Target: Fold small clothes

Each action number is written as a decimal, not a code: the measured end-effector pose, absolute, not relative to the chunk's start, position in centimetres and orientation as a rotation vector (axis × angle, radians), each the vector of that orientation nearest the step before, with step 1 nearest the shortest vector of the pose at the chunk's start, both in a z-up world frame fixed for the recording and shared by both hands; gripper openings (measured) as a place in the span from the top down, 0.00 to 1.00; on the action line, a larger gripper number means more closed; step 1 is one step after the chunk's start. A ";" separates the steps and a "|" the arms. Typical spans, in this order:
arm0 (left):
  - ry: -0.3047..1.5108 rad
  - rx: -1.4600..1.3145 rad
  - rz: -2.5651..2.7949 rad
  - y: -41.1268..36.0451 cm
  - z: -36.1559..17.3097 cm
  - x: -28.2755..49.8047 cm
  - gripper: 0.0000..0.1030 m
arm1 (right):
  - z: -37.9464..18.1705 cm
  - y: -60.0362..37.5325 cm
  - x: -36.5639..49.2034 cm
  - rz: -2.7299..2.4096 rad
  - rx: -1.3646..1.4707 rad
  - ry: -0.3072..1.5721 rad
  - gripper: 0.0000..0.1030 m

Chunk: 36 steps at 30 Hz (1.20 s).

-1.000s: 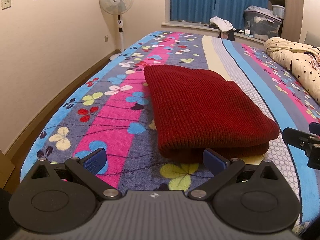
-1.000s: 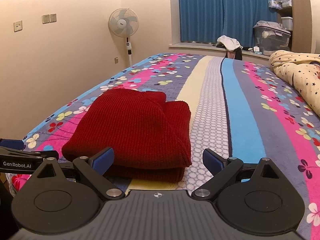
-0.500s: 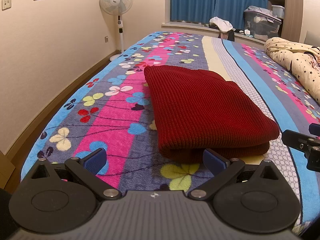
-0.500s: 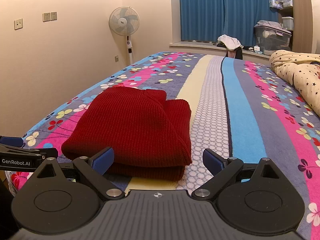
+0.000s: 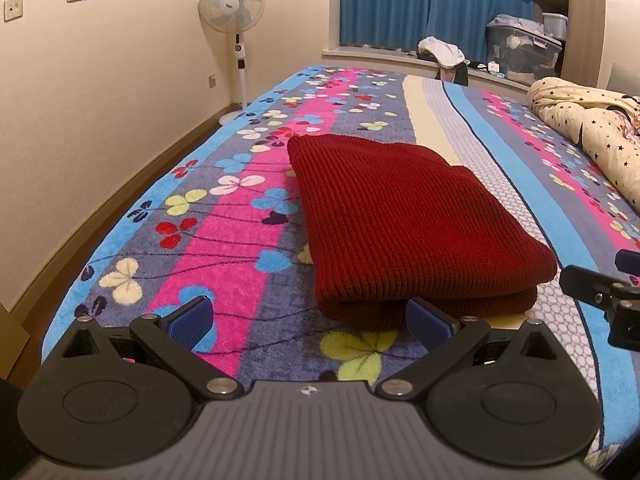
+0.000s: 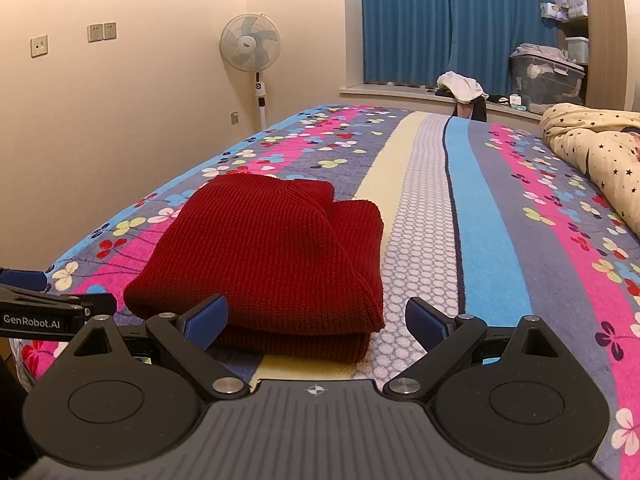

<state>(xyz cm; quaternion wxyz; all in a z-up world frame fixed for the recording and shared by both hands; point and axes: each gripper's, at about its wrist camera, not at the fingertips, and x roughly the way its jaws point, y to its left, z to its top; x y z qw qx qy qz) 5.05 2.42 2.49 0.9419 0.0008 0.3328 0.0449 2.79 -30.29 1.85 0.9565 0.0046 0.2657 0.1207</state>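
Observation:
A dark red knit sweater [image 5: 404, 224] lies folded into a thick rectangle on the flowered, striped bedspread [image 5: 224, 240]; it also shows in the right wrist view [image 6: 272, 256]. My left gripper [image 5: 308, 318] is open and empty, just short of the sweater's near left corner. My right gripper [image 6: 316, 318] is open and empty, just short of the sweater's near right corner. Each gripper shows at the edge of the other's view: the right one [image 5: 600, 292] and the left one [image 6: 44, 304].
A cream star-print quilt [image 5: 592, 132] is bunched at the bed's right side. A standing fan [image 5: 236, 20] is by the left wall. Blue curtains [image 6: 448, 20], a windowsill with clothes and a storage box [image 6: 544, 76] are beyond the bed. The bed's left edge drops to the floor.
Both grippers have drawn back slightly and lifted a little from the sweater. The sweater has not moved.

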 end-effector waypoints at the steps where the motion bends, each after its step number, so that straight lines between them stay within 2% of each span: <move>1: 0.677 0.002 0.092 2.4 2.5 5.1 0.00 | 1.8 -30.3 2.8 0.246 0.009 0.540 0.07; 36: 0.658 0.029 0.074 2.1 2.7 5.0 0.00 | 1.9 -30.6 2.6 0.255 0.000 0.535 0.07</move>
